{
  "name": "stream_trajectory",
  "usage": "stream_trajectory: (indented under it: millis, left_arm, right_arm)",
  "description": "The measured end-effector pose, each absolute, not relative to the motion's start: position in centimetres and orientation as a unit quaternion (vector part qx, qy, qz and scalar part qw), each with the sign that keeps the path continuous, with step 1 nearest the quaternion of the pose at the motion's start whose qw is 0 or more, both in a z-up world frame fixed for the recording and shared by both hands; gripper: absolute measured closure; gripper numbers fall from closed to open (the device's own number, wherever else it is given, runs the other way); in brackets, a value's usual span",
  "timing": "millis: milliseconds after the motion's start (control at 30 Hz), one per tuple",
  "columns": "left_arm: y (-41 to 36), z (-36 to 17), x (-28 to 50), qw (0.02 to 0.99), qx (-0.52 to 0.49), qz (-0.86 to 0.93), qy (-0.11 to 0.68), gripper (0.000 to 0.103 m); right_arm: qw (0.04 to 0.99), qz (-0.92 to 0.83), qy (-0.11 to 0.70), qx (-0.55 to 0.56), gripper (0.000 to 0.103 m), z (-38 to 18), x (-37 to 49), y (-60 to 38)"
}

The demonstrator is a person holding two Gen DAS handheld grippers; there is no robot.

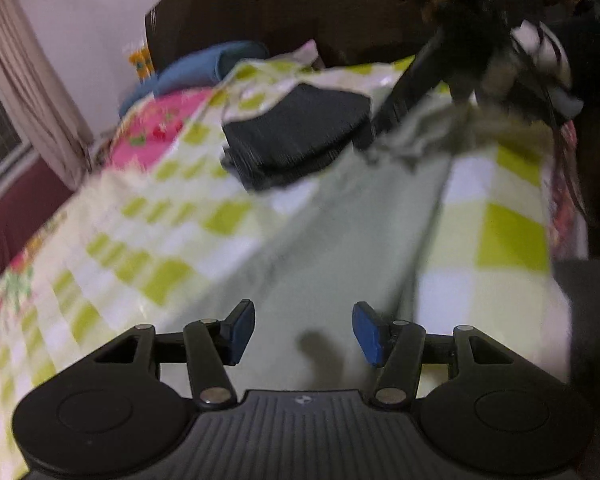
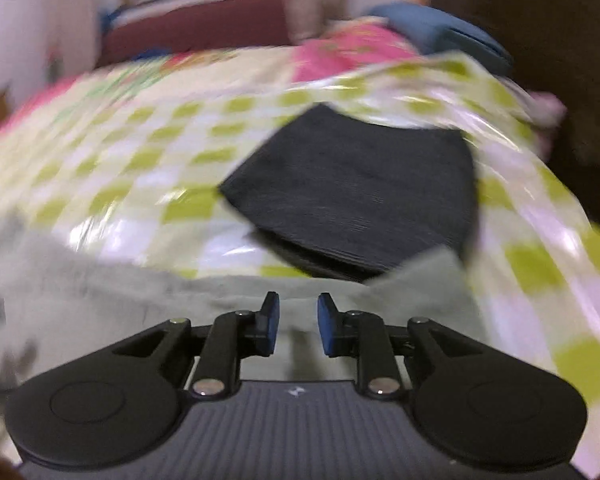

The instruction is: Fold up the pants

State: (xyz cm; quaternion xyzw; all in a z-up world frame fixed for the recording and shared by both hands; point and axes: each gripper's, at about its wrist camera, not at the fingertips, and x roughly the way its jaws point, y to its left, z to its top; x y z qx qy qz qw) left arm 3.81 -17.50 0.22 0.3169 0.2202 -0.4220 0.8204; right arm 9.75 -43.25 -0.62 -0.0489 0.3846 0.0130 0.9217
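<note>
Pale grey-green pants (image 1: 340, 240) lie stretched lengthwise on a green-and-white checked sheet (image 1: 160, 240). My left gripper (image 1: 304, 332) hovers open over their near end, with nothing between the blue pads (image 1: 366, 334). At the far end the cloth bunches up (image 1: 420, 140) under the blurred dark shape of the other gripper and a hand (image 1: 460, 40). In the right wrist view my right gripper (image 2: 298, 324) stands just above the pale pants (image 2: 100, 300). Its jaws are a narrow gap apart, and I see no cloth pinched between them.
A folded dark garment (image 2: 360, 188) lies on the sheet just past the pants, also in the left wrist view (image 1: 296, 136). A pink floral cloth (image 2: 348, 52), a blue pillow (image 2: 440, 28) and a dark headboard (image 1: 280, 8) are farther back. A curtain (image 1: 28, 80) hangs at left.
</note>
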Motion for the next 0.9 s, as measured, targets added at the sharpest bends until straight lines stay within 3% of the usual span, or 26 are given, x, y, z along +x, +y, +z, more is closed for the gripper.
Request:
stream_trajectory:
  millis: [133,233,367,433,500,533,667,767,900]
  left_arm:
    - [-18.4,1.5,6.2,0.800,0.334,-0.451,0.212,0.031]
    - [-19.1,1.6,7.3,0.785,0.347,-0.473,0.200,0.020]
    - [-21.4,-0.6,9.7,0.769,0.367,-0.478,0.215,0.020]
    - [-22.3,-1.8,11.0,0.763,0.373,-0.474,0.234,0.020]
    - [-22.6,-2.8,12.0,0.759,0.379,-0.467,0.251,0.020]
    - [-22.6,-3.0,12.5,0.757,0.374,-0.468,0.260,0.024]
    - [-22.2,-2.4,13.0,0.762,0.358,-0.465,0.275,0.064]
    - [-22.0,-2.1,13.3,0.771,0.356,-0.455,0.268,0.074]
    - [-21.6,-1.1,14.1,0.791,0.342,-0.435,0.261,0.075]
  right_arm:
    - [0.895,0.086,0.420,-0.127,0.073,-1.3,10.6,-41.9]
    - [0.872,0.124,0.444,-0.165,0.069,-1.7,11.8,-41.4]
    - [0.847,0.167,0.468,-0.190,0.069,-2.3,12.6,-40.9]
    - [0.840,0.168,0.477,-0.195,0.073,-2.8,13.4,-40.6]
    - [0.838,0.169,0.483,-0.192,0.097,-2.7,13.6,-40.5]
    - [0.838,0.166,0.484,-0.190,0.100,-2.6,13.4,-40.6]
    - [0.848,0.147,0.477,-0.179,0.103,-1.7,12.6,-40.9]
    - [0.866,0.128,0.455,-0.164,0.103,-0.4,12.1,-41.3]
    - [0.881,0.117,0.433,-0.151,0.103,1.0,12.2,-41.7]
